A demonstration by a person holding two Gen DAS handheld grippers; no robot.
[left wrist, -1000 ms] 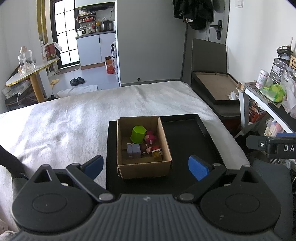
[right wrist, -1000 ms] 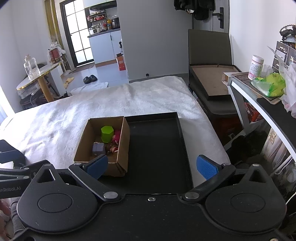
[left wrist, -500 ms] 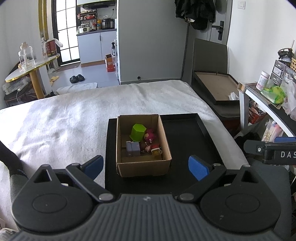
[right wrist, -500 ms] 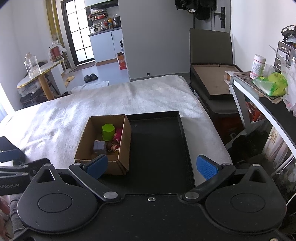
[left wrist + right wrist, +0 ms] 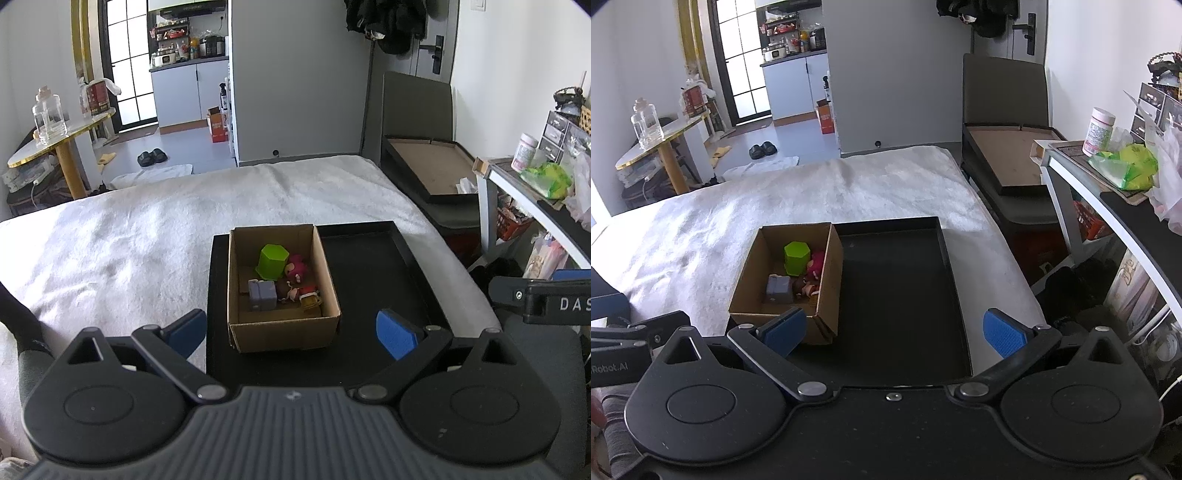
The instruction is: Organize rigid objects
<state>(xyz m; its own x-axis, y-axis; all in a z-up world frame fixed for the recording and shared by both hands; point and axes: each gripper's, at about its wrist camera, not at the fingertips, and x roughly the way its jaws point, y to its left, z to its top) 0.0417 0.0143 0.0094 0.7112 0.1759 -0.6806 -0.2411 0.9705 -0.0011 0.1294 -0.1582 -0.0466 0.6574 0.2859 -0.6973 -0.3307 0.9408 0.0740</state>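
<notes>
— Looking for the toys: all inside the cardboard box (image 5: 282, 291), on the left part of the black tray (image 5: 369, 266). Green block (image 5: 272, 261) at the box's far side, grey block (image 5: 262, 294) nearer, small figures (image 5: 299, 280) just right of both.

— Which gripper closer?

— Left gripper (image 5: 291, 332), probably: spread wide, empty, box straight ahead between its pads. Right gripper (image 5: 894, 330) also spread wide and empty, box off to its left, bare tray ahead.

— Box's long side?

— Running straight away from the left gripper.
</notes>
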